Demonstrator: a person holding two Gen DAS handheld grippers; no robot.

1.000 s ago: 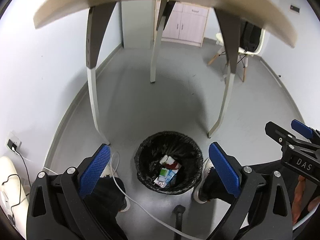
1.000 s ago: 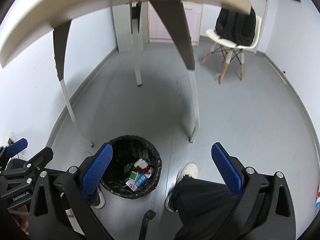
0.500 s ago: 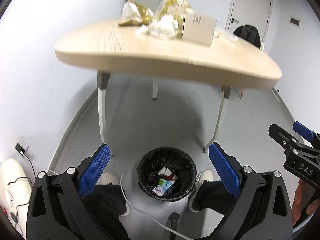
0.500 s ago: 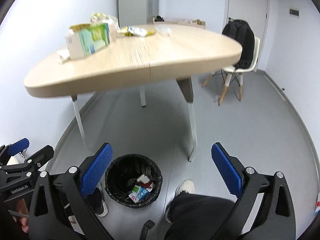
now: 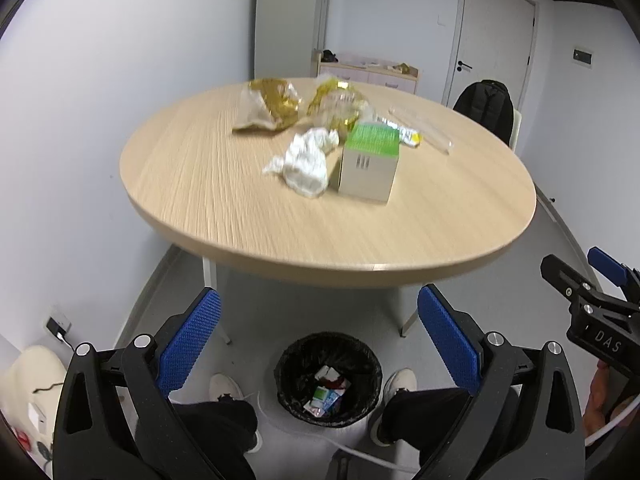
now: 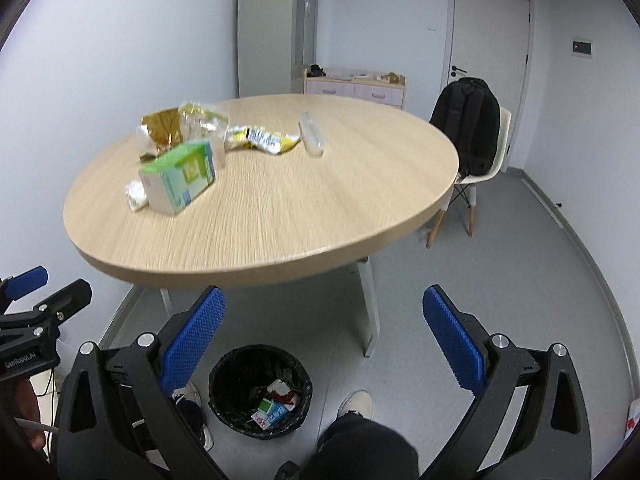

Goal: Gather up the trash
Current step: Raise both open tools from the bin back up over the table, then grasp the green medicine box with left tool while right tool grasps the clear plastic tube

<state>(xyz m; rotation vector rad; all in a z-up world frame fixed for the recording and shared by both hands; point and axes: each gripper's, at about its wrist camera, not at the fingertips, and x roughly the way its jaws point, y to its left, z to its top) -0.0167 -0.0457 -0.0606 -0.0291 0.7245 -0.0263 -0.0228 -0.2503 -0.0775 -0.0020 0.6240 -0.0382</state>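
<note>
Trash lies on the round wooden table [image 5: 240, 208]: a green-topped carton [image 5: 370, 160] [image 6: 180, 178], a crumpled white tissue [image 5: 306, 162] [image 6: 135, 196], gold wrappers [image 5: 270, 102] [image 6: 162, 132], a yellow wrapper [image 6: 262, 140] and a clear plastic bottle [image 6: 312, 134] [image 5: 422, 126]. A black-lined bin [image 5: 329, 378] [image 6: 260, 390] with cartons inside stands on the floor under the table's edge. My left gripper [image 5: 318, 340] and right gripper [image 6: 322, 334] are both open and empty, held above the bin, short of the table.
A white chair with a black backpack [image 6: 474, 136] stands right of the table. A cabinet [image 6: 356, 88] and door [image 6: 490, 44] are at the back. The person's shoes [image 5: 400, 380] flank the bin. A cable [image 5: 360, 454] runs on the floor.
Both grippers rose from below the table's edge to above it, so the tabletop and its trash came into view. The jaws stayed open.
</note>
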